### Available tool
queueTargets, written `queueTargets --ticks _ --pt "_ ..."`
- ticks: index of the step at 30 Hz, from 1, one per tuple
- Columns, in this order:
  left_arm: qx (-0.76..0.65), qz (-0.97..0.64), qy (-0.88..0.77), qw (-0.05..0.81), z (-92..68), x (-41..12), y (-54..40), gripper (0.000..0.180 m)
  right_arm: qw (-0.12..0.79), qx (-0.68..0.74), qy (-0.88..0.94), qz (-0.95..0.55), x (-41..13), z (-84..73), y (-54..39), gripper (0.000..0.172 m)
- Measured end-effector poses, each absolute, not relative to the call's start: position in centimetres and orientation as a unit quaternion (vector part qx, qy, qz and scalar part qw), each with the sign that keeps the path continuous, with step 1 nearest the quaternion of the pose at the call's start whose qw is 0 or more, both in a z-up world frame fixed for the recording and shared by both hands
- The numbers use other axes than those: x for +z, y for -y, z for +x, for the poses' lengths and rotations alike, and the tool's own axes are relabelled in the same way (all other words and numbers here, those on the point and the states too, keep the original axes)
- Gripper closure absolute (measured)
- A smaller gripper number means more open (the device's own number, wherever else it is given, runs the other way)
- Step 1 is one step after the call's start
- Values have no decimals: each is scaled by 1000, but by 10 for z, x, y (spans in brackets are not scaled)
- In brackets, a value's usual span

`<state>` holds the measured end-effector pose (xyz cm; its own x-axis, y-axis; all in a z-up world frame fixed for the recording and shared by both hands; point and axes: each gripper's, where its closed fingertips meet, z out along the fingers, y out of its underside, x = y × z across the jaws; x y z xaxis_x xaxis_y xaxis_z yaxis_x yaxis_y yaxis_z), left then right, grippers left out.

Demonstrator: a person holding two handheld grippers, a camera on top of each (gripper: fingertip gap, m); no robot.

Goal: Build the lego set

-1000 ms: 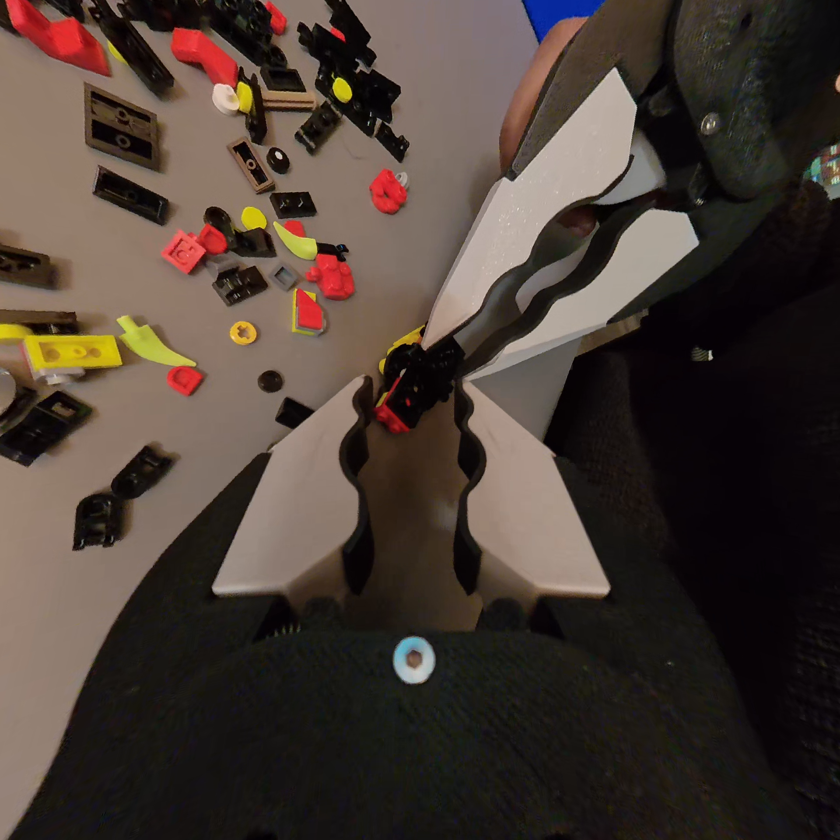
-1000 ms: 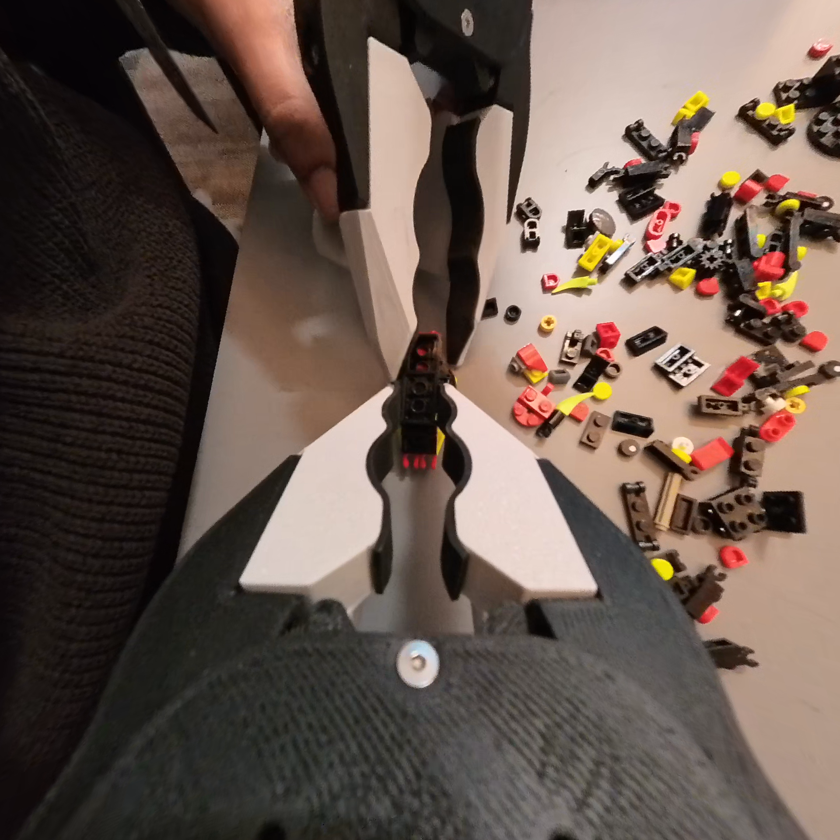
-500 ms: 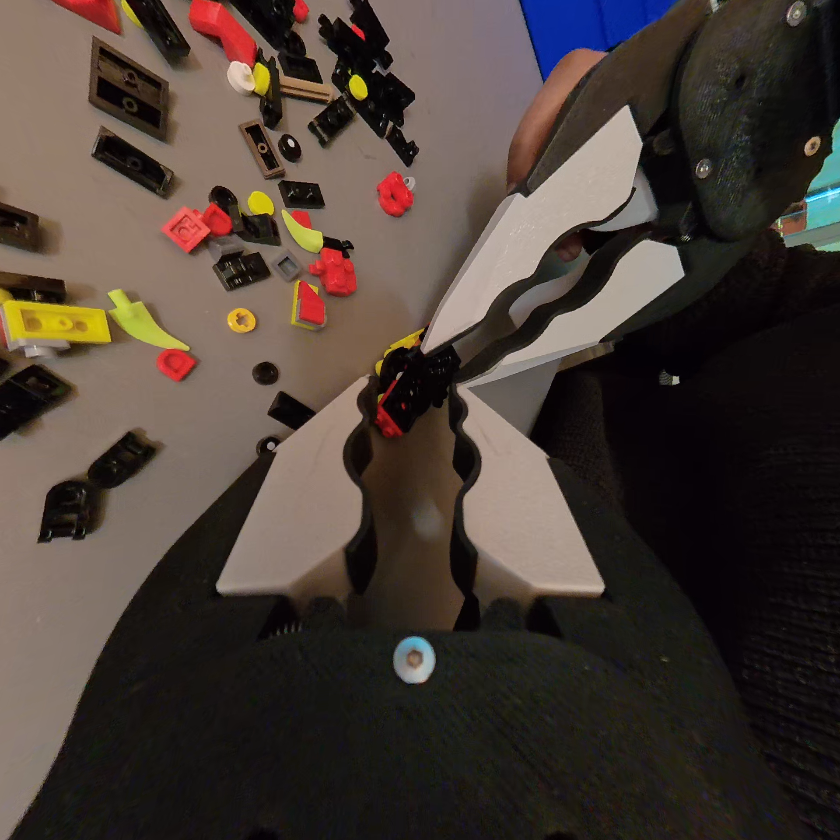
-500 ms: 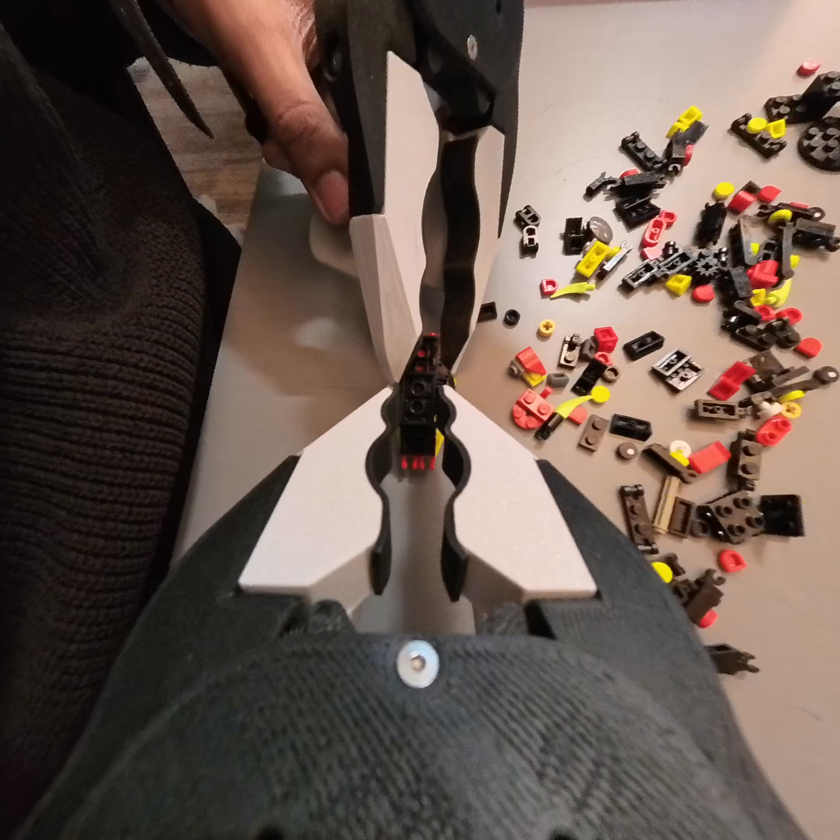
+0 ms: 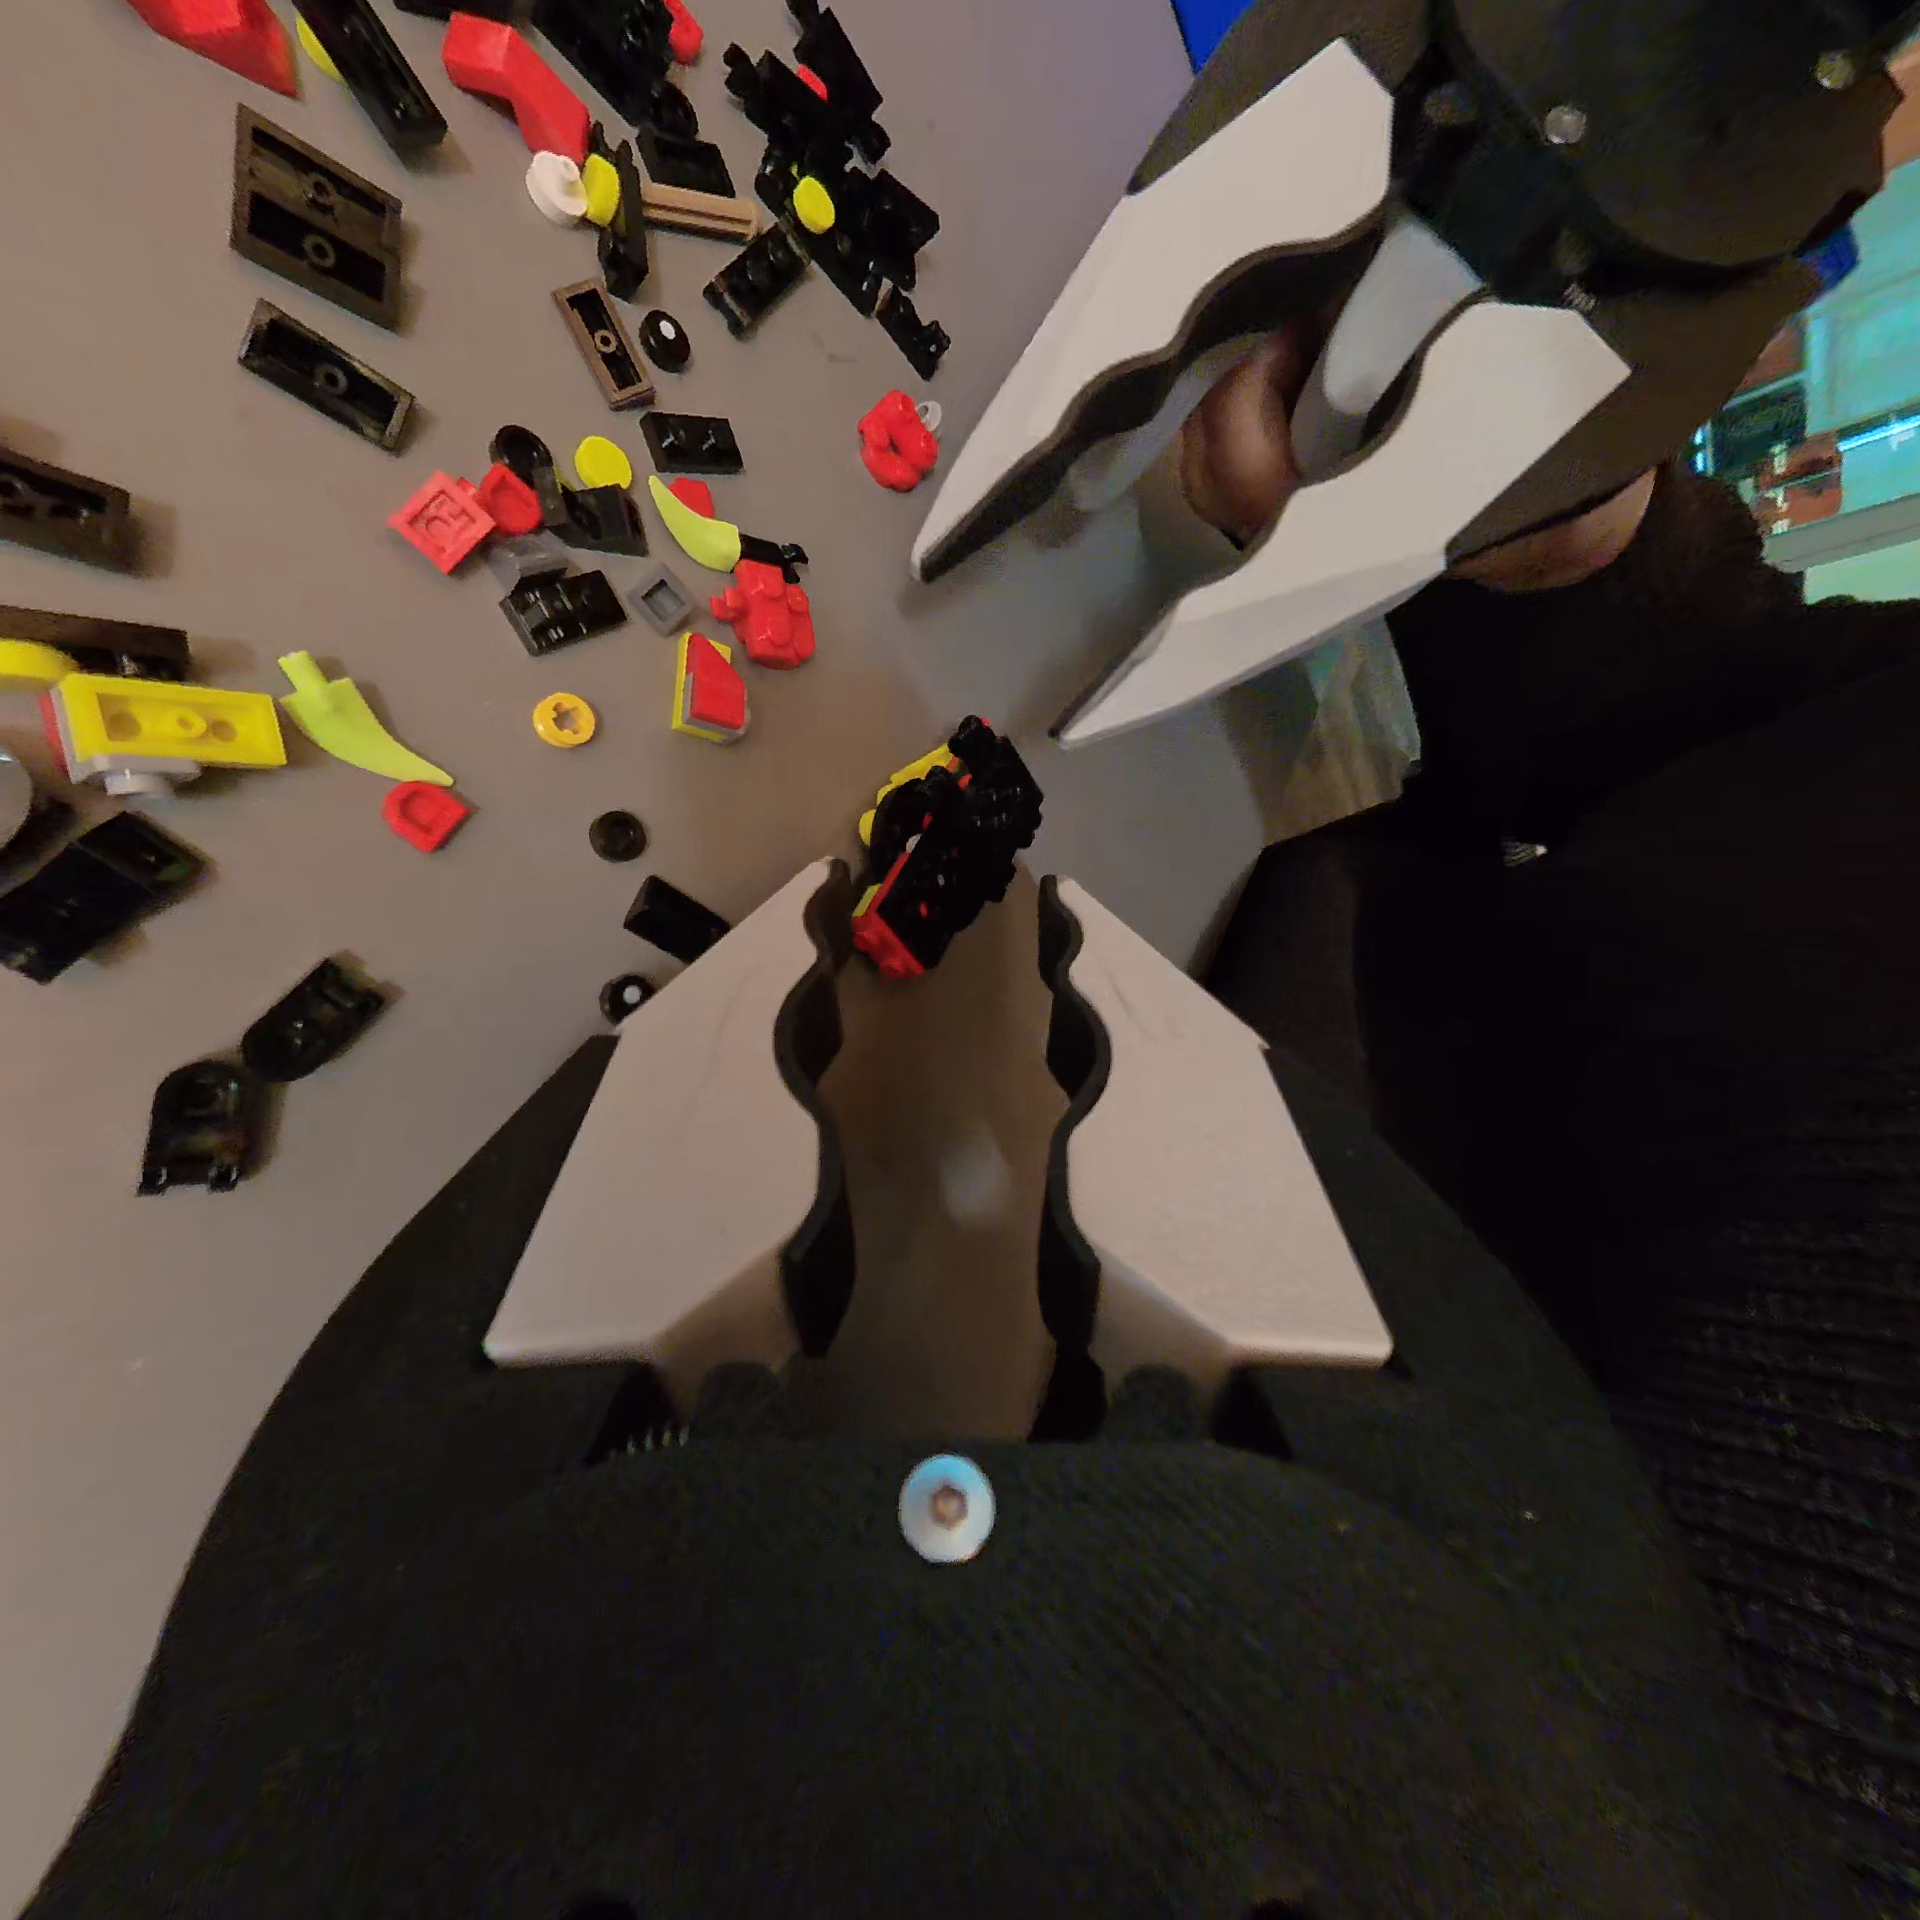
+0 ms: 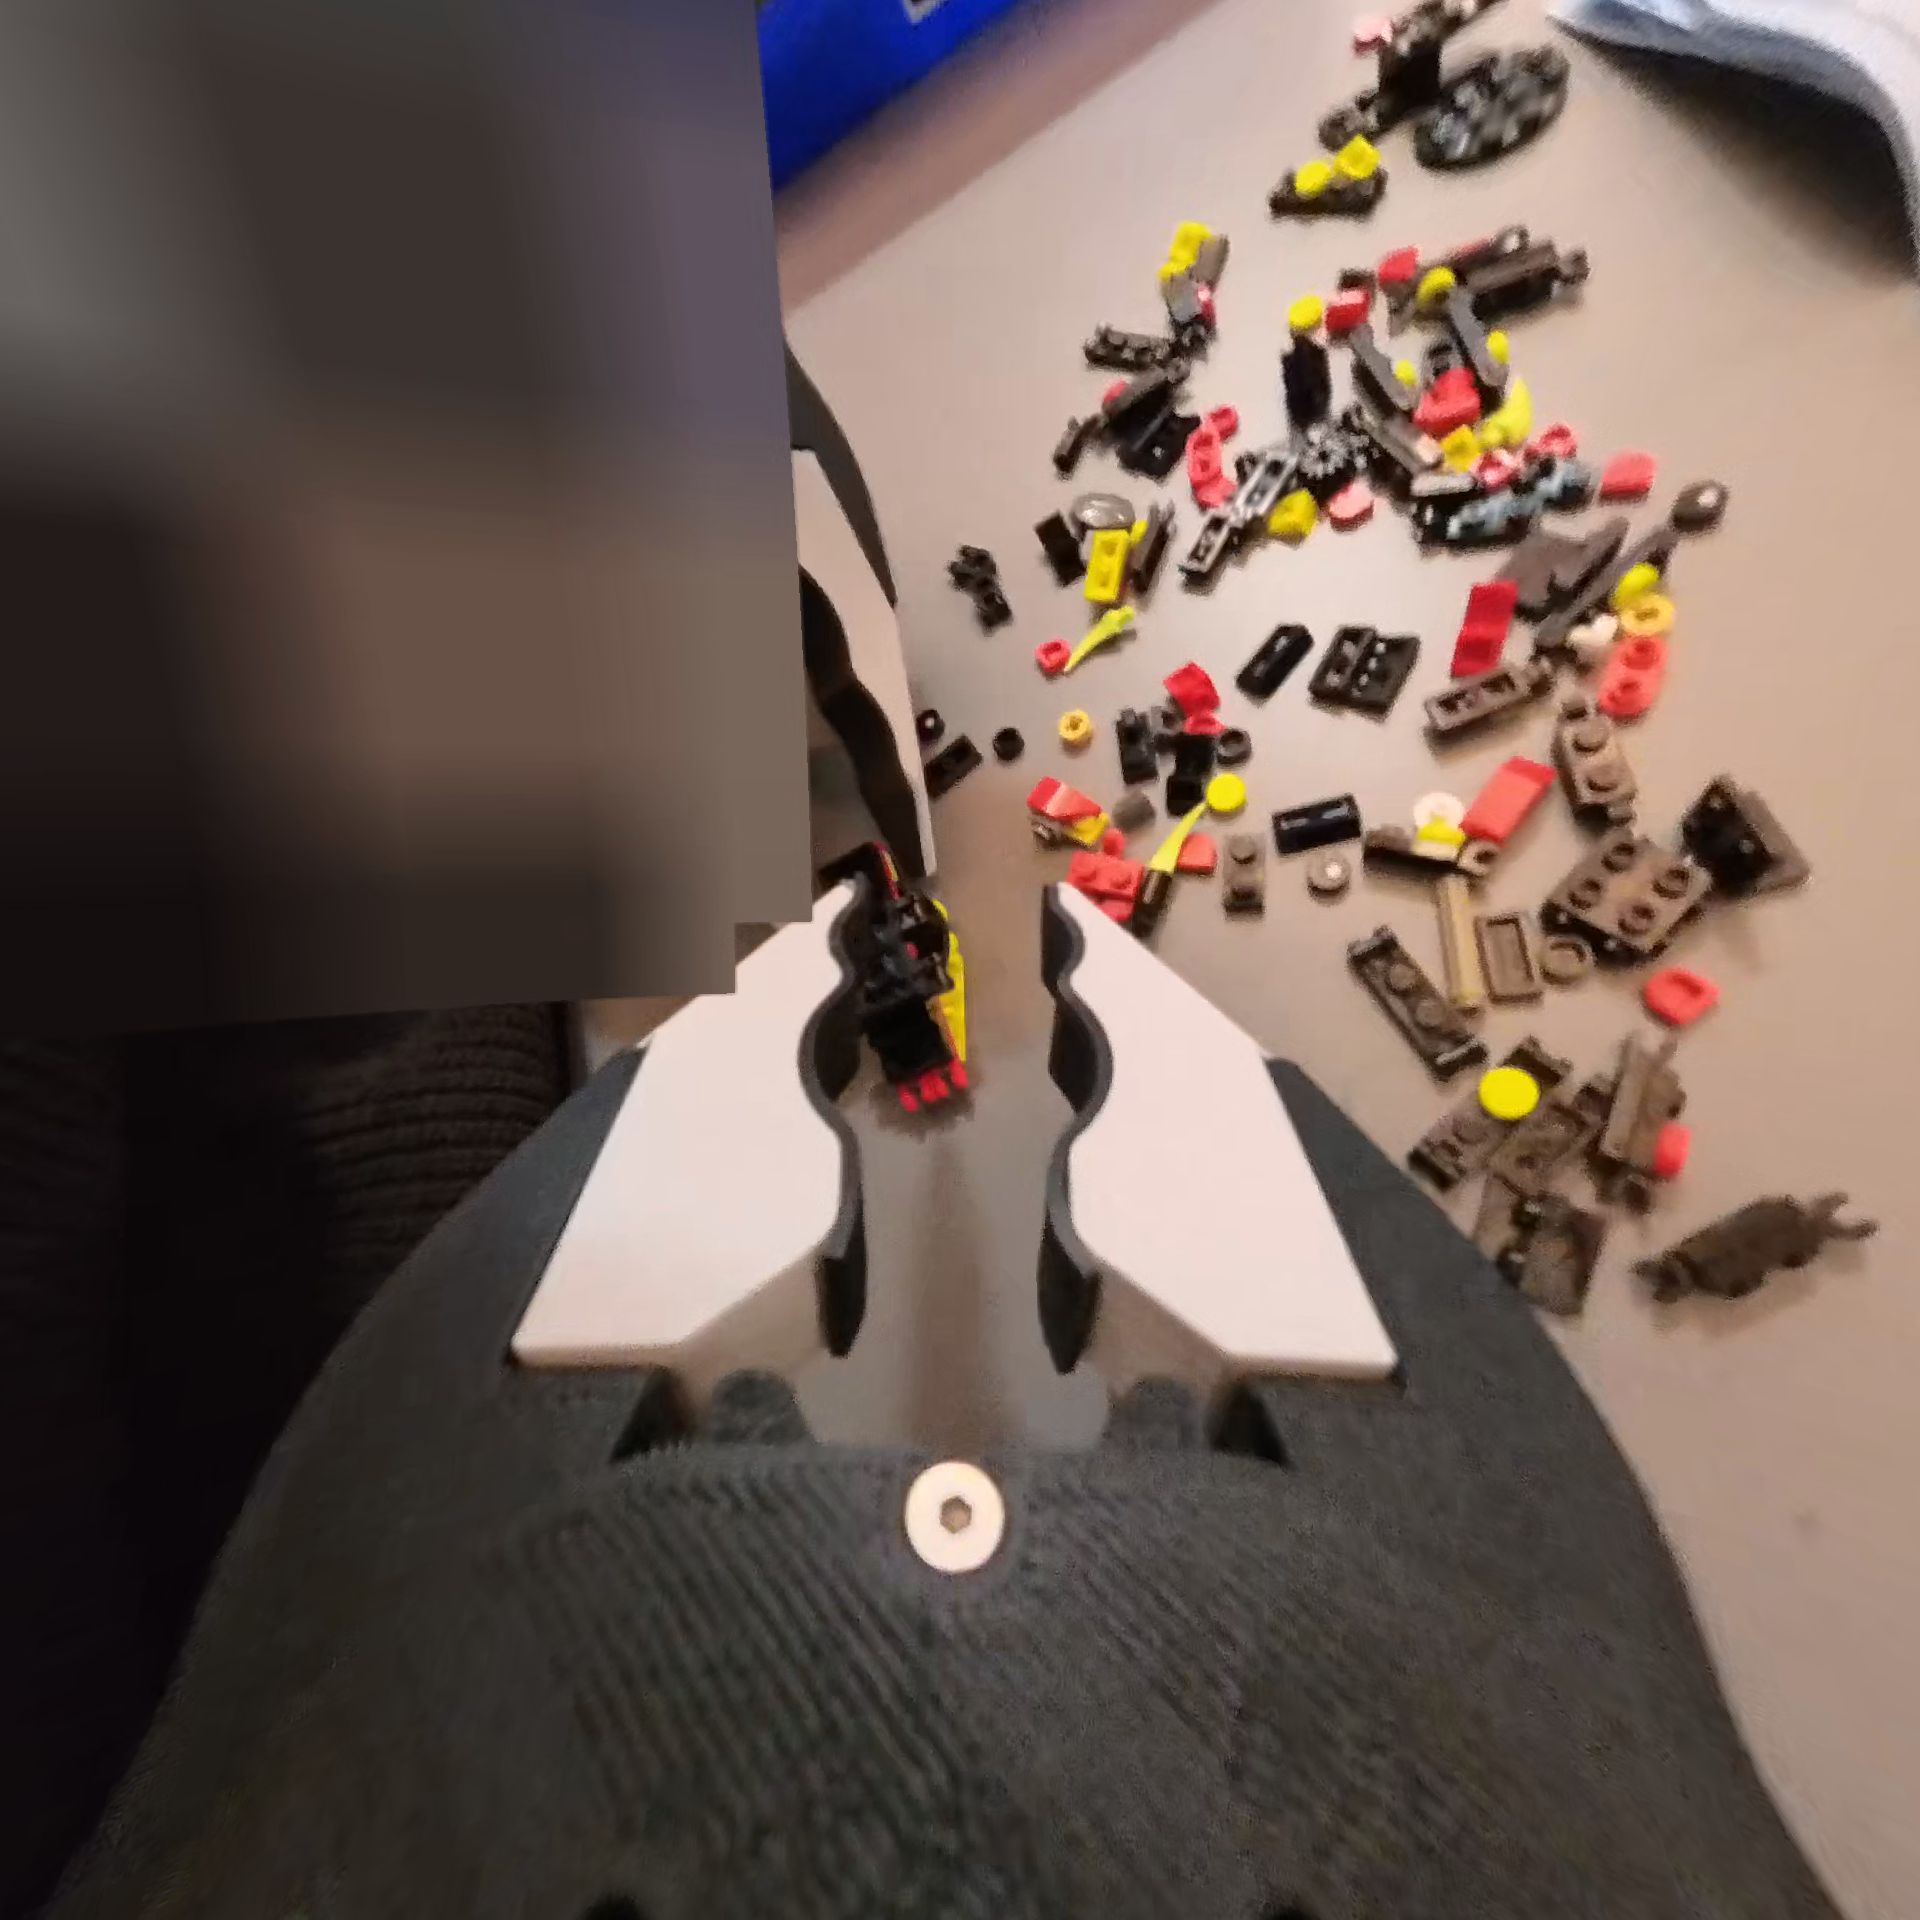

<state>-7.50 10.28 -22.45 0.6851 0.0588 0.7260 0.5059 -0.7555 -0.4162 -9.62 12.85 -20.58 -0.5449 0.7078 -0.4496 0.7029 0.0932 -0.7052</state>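
Black, red and yellow brick build [image 5: 951, 847] sitting loose at my left gripper [image 5: 935, 883]

Left jaws are parted: the build leans on one pad, with a gap at the other, near the grey bench [image 5: 156, 1351] edge. Right gripper [image 5: 989, 652] hangs spread and bare just beyond, with loose bricks [image 5: 561, 582] scattered farther in.

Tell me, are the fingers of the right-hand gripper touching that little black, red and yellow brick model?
Apart. The left wrist view shows the right gripper open, with a strip of bare grey table between its fingers and the brick model.
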Motion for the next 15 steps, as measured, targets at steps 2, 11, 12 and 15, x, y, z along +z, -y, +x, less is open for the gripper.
queueTargets --ticks 2,11,12,15 --pt "-360 -863 147 323 -73 -220 -101 146 -20 490 720 -491 -207 -93 -126 142" --pt "-354 -849 139 368 -78 -210 -97 147 -35 534 674 -508 -193 -85 -110 153" --pt "-354 -852 138 360 -78 -214 -96 147 -11 521 694 -497 -197 -84 -110 153" --pt "-358 -859 134 341 -76 -223 -93 149 55 476 762 -437 -202 -79 -108 153"
